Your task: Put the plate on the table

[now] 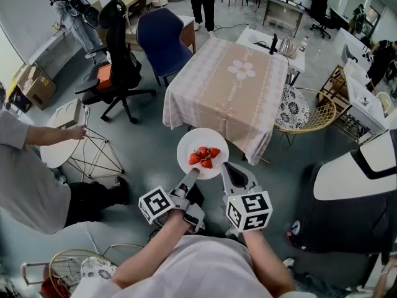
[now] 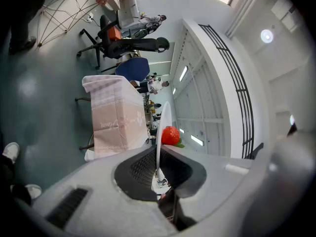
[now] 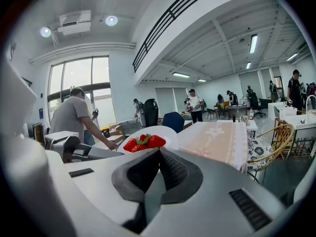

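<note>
A white plate point(image 1: 202, 153) carrying three strawberries point(image 1: 204, 157) hangs in the air over the grey floor, short of the near corner of the table point(image 1: 214, 98) with its pink-and-white cloth. My left gripper point(image 1: 191, 174) is shut on the plate's near-left rim; in the left gripper view the plate point(image 2: 161, 132) stands edge-on between the jaws, a strawberry point(image 2: 170, 135) just past them. My right gripper point(image 1: 227, 167) is shut with nothing between its jaws, its tip by the plate's near-right rim. The right gripper view shows the plate point(image 3: 148, 135) just beyond the jaws, with the table point(image 3: 217, 138) behind it.
A black office chair point(image 1: 121, 54) and a blue chair point(image 1: 162, 39) stand left of the table, a wicker chair point(image 1: 307, 113) at its right. A person in grey point(image 1: 31, 172) bends by a wire-frame stand point(image 1: 93, 157) at left. A white and black machine point(image 1: 353, 191) fills the right.
</note>
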`<state>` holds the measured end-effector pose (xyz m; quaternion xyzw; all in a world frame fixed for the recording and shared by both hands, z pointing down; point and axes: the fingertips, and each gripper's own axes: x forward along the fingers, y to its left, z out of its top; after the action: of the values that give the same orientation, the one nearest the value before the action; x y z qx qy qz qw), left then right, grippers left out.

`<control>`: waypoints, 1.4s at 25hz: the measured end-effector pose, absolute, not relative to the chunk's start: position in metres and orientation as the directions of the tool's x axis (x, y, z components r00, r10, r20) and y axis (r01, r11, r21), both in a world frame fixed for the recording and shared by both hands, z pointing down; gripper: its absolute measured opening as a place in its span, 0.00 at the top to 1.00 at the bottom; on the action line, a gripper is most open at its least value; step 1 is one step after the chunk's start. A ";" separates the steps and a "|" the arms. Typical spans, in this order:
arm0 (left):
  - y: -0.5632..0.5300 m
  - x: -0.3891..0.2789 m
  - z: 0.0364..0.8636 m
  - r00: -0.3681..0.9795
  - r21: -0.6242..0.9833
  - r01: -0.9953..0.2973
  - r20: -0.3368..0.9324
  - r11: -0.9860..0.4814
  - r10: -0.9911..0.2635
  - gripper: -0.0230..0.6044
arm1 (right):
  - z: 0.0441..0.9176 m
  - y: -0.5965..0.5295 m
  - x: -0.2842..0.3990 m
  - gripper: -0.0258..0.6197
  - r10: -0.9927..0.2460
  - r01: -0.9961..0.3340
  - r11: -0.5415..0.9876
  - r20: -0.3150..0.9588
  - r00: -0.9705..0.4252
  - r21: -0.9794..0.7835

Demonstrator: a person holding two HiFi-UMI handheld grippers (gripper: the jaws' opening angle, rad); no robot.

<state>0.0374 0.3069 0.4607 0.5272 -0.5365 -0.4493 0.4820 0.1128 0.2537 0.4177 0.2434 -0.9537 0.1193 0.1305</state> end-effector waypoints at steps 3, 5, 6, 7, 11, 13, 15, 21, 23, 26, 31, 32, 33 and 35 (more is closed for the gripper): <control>0.307 0.027 0.464 0.025 0.990 -0.131 0.052 0.048 -0.998 0.94 | 0.420 0.254 0.102 0.95 -0.435 -0.499 0.851 0.315 -0.844 -0.161; 0.306 0.019 0.466 0.028 0.991 -0.122 0.054 0.050 -0.998 0.94 | 0.422 0.253 0.094 0.95 -0.438 -0.504 0.849 0.324 -0.839 -0.160; 0.306 0.015 0.467 0.030 0.992 -0.118 0.055 0.051 -0.998 0.94 | 0.423 0.253 0.091 0.95 -0.439 -0.507 0.847 0.328 -0.837 -0.161; 0.305 0.011 0.469 0.032 0.992 -0.113 0.057 0.053 -0.998 0.94 | 0.424 0.252 0.088 0.95 -0.440 -0.510 0.844 0.330 -0.835 -0.164; 0.302 -0.004 0.473 0.037 0.993 -0.100 0.060 0.056 -0.997 0.94 | 0.428 0.249 0.076 0.95 -0.446 -0.520 0.839 0.343 -0.827 -0.161; 0.301 -0.011 0.474 0.037 0.994 -0.096 0.058 0.054 -0.998 0.94 | 0.429 0.248 0.069 0.95 -0.443 -0.518 0.841 0.348 -0.826 -0.157; 0.300 -0.018 0.475 0.032 0.995 -0.089 0.058 0.055 -0.998 0.94 | 0.430 0.248 0.063 0.95 -0.439 -0.513 0.845 0.351 -0.827 -0.153; 0.290 -0.032 0.475 0.026 0.995 -0.088 0.051 0.049 -0.998 0.94 | 0.432 0.239 0.049 0.95 -0.427 -0.502 0.851 0.353 -0.832 -0.155; 0.288 -0.037 0.478 0.022 0.994 -0.090 0.058 0.056 -0.998 0.94 | 0.434 0.235 0.045 0.95 -0.424 -0.501 0.850 0.355 -0.833 -0.162; 0.285 -0.042 0.482 0.015 0.994 -0.084 0.071 0.070 -0.997 0.94 | 0.439 0.229 0.039 0.95 -0.417 -0.499 0.849 0.359 -0.835 -0.172; 0.274 -0.056 0.490 -0.022 0.990 -0.077 0.113 0.114 -0.993 0.94 | 0.448 0.212 0.021 0.95 -0.373 -0.465 0.862 0.367 -0.852 -0.202; 0.268 -0.059 0.492 -0.026 0.990 -0.074 0.120 0.122 -0.992 0.94 | 0.451 0.205 0.018 0.95 -0.366 -0.459 0.864 0.368 -0.855 -0.208; 0.260 -0.060 0.495 -0.029 0.989 -0.072 0.128 0.130 -0.991 0.94 | 0.454 0.197 0.016 0.95 -0.359 -0.454 0.865 0.369 -0.857 -0.213; 0.242 -0.064 0.500 -0.032 0.988 -0.073 0.136 0.138 -0.990 0.94 | 0.459 0.178 0.011 0.95 -0.349 -0.447 0.867 0.370 -0.861 -0.222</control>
<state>-0.0638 0.2418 0.4998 0.4761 -0.5584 -0.4520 0.5072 0.0112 0.1778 0.4592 0.2090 -0.9526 0.1517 0.1610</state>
